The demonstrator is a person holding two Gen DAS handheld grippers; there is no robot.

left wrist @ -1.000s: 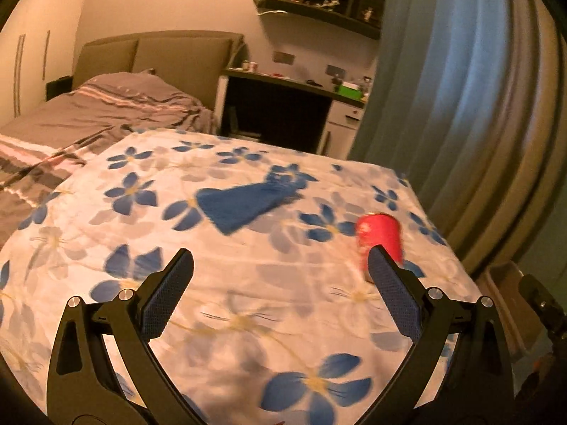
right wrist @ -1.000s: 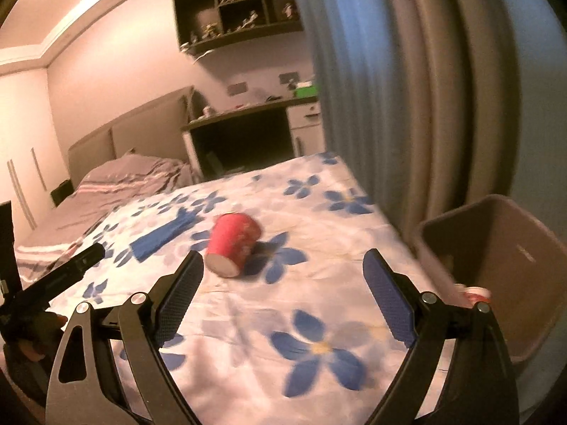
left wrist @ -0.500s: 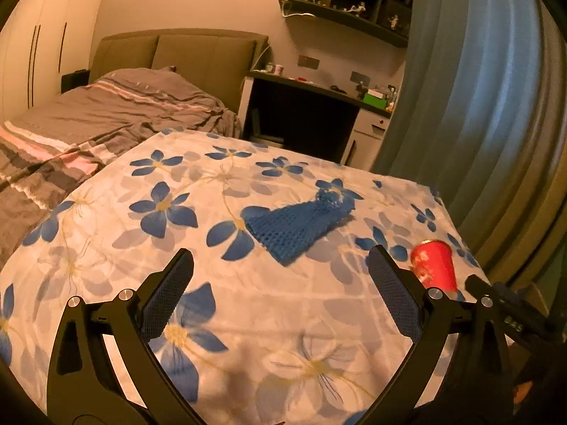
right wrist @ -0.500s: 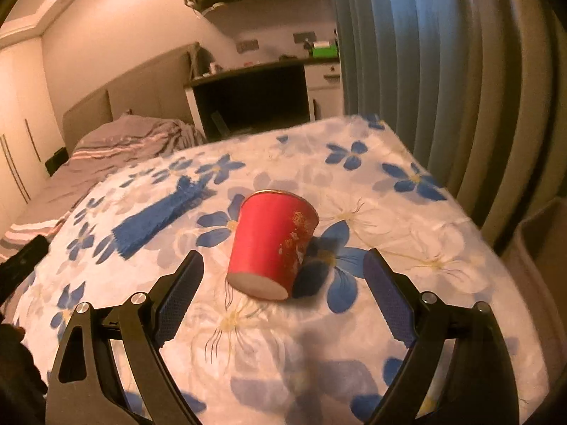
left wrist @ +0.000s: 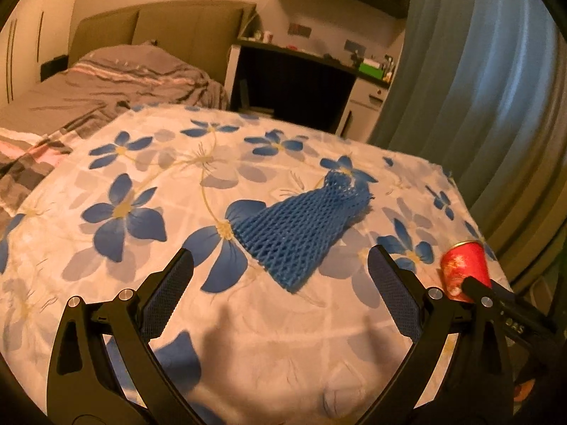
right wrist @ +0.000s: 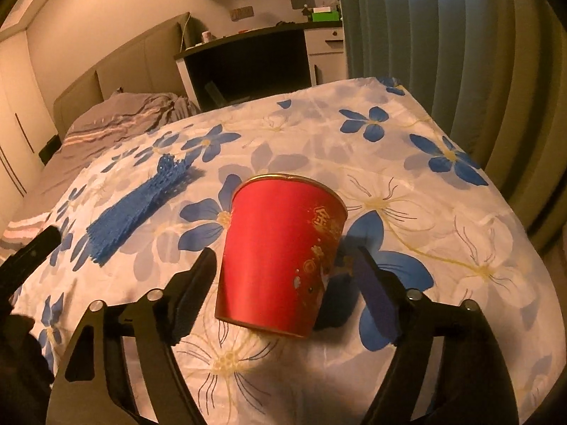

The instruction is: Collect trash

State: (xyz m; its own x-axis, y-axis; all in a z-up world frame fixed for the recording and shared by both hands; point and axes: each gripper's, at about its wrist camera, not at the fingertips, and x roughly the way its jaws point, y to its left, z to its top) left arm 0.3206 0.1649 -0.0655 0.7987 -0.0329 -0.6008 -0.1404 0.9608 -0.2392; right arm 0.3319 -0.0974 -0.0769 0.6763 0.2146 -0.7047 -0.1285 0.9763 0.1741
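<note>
Your right claw [right wrist: 283, 283] has its jaws spread around the red paper cup [right wrist: 281, 258], one finger on each side of the cup near its base. They have just been closing in, with the cup between them. A thin gap shows at the left finger, and the right finger sits close beside the cup's wall, so the pads do not yet look pressed on it. Your left claw [left wrist: 280, 294] is wide open and holds nothing; the blue foam net [left wrist: 301, 226] lies on the cloth just ahead of its fingertips, not between them.

Compared with a second ago, the cup fills far more of the right view and now sits between the fingers, where before it lay well ahead of them. In the left view the net has come from the far middle of the cloth to just in front of the jaws, and the cup has slid to the right edge of the picture.

The cup lies on its side on the flowered cloth [right wrist: 443, 233], rim pointing away from you, with gold lettering on its red wall. The net is a flattened blue mesh sleeve, gathered at its far end, lying to the left of the cup.
</note>
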